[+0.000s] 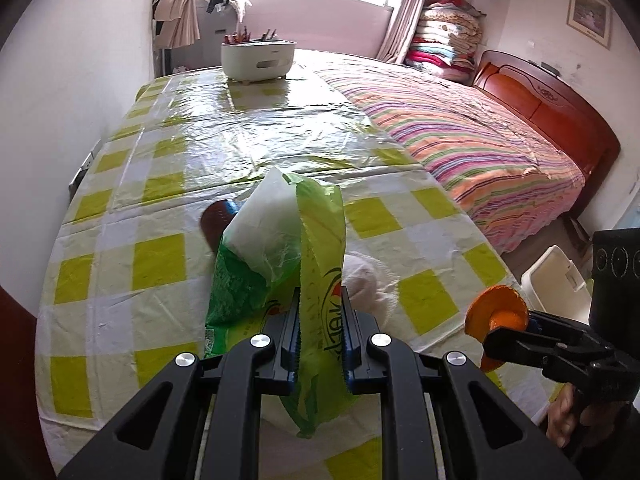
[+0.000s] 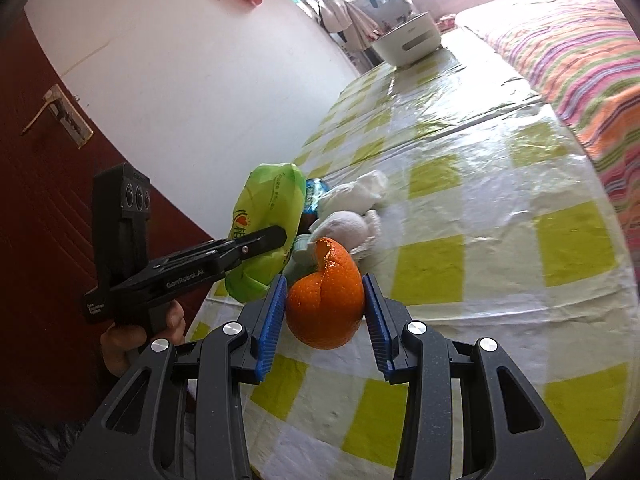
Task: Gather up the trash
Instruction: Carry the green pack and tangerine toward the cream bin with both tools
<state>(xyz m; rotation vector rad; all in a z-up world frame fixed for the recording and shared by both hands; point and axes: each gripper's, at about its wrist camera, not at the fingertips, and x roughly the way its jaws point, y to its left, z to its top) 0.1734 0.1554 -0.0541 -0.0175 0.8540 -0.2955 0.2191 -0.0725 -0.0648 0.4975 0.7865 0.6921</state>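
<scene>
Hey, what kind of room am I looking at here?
Most likely a bedroom at home: a bed with a striped cover, folded blankets stacked by the window, and a table under a checked plastic cloth.

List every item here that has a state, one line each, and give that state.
Left gripper: shut on the green plastic wrapper.
Green plastic wrapper: crumpled, held above the table.
Right gripper: shut on the orange peel.
Orange peel: curled, split, hollow, held off the table.
White crumpled tissues: lying on the checked tablecloth.
White bin: on the floor beside the table, lid raised.
</scene>
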